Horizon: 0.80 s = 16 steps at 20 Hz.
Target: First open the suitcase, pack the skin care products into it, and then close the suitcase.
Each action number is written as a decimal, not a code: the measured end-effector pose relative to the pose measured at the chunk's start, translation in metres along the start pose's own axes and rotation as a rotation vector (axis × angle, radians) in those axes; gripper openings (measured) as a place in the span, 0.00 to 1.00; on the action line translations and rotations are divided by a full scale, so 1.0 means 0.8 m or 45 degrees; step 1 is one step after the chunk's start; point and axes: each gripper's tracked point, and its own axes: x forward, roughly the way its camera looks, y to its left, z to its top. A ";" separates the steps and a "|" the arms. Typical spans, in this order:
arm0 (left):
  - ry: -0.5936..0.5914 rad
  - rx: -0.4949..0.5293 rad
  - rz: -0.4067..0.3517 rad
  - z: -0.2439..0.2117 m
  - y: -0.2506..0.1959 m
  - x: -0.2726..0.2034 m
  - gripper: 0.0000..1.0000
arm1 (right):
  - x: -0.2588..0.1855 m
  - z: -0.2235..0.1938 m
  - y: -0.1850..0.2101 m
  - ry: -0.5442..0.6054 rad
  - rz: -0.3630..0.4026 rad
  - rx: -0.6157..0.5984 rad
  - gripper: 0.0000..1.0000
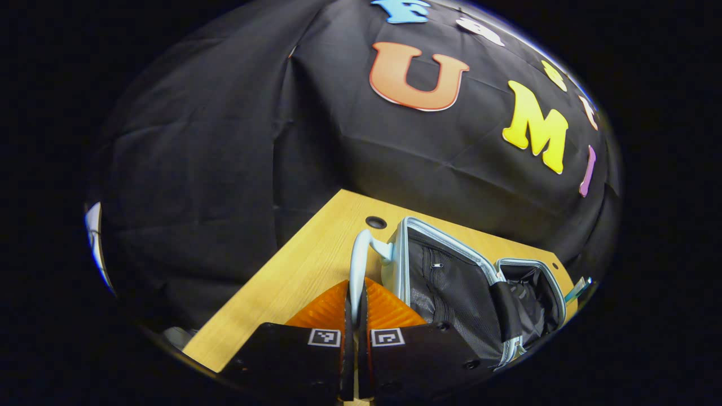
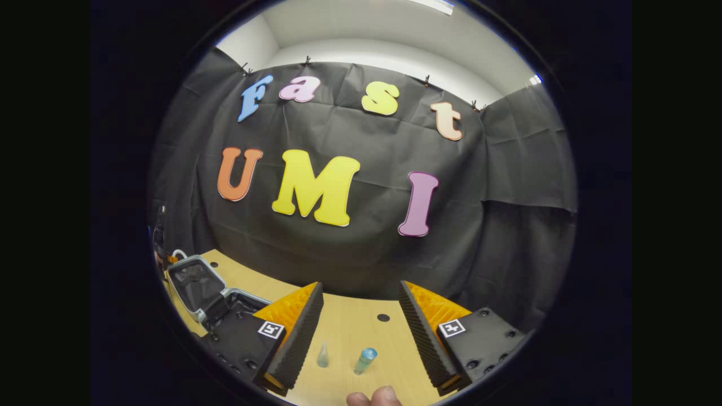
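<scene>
**Jaws clamped on the case handle, right pair spread over the bottles**

Jaws of the left gripper (image 1: 355, 316) are pressed together on the pale blue curved plastic handle (image 1: 360, 265) of the small light-blue hard-shell suitcase (image 1: 451, 270). In the left gripper view the case lies open on the light wooden counter (image 1: 293, 282), its black mesh-lined lid tipped up and back from the base. To do this step well, the lid should be held steady by that handle so the opening stays clear while the products go in. This gripper points down and forward along the handle, close to the counter's corner.

In the right gripper view the right gripper (image 2: 361, 316) has its jaws wide apart, holding nothing. Between them on the counter stand a small clear cone-capped bottle (image 2: 322, 356) and a slim bottle with a blue cap (image 2: 365, 361), just beside each other; the open suitcase sits well apart, far left. A fingertip (image 2: 375, 397) shows at the bottom edge. This gripper is level, aimed low across the counter; closing on one bottle squarely would avoid toppling the other.
</scene>
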 end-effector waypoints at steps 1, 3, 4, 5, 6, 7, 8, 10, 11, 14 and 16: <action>0.005 -0.050 -0.003 -0.008 0.005 -0.002 0.08 | 0.001 -0.002 0.004 0.003 0.001 -0.002 0.80; 0.040 -0.119 -0.012 -0.029 0.014 -0.001 0.13 | 0.003 -0.001 0.006 -0.002 0.001 -0.023 0.80; 0.061 -0.123 -0.011 -0.039 0.017 0.002 0.14 | 0.005 0.001 0.005 -0.006 0.001 -0.023 0.80; 0.080 -0.123 -0.003 -0.049 0.020 0.006 0.16 | 0.004 0.000 0.004 -0.006 0.000 -0.020 0.80; 0.083 -0.127 0.001 -0.055 0.023 0.009 0.17 | 0.005 0.000 0.002 -0.003 -0.002 -0.019 0.80; 0.064 -0.145 -0.002 -0.051 0.024 0.009 0.19 | 0.006 0.001 0.002 -0.004 -0.001 -0.022 0.81; 0.061 -0.165 -0.007 -0.049 0.024 0.009 0.20 | 0.006 0.001 0.000 -0.006 -0.002 -0.027 0.80; 0.037 -0.209 0.000 -0.046 0.028 0.004 0.26 | 0.003 0.001 -0.004 -0.009 0.004 -0.031 0.80; 0.008 -0.241 -0.001 -0.041 0.028 -0.002 0.40 | 0.001 -0.003 -0.007 -0.006 0.006 -0.032 0.80; -0.049 -0.249 0.076 -0.024 0.040 -0.024 0.80 | -0.002 -0.015 -0.015 0.009 0.018 -0.014 0.80; -0.109 -0.172 0.120 -0.003 0.031 -0.045 0.98 | -0.001 -0.029 -0.021 0.037 0.031 0.018 0.80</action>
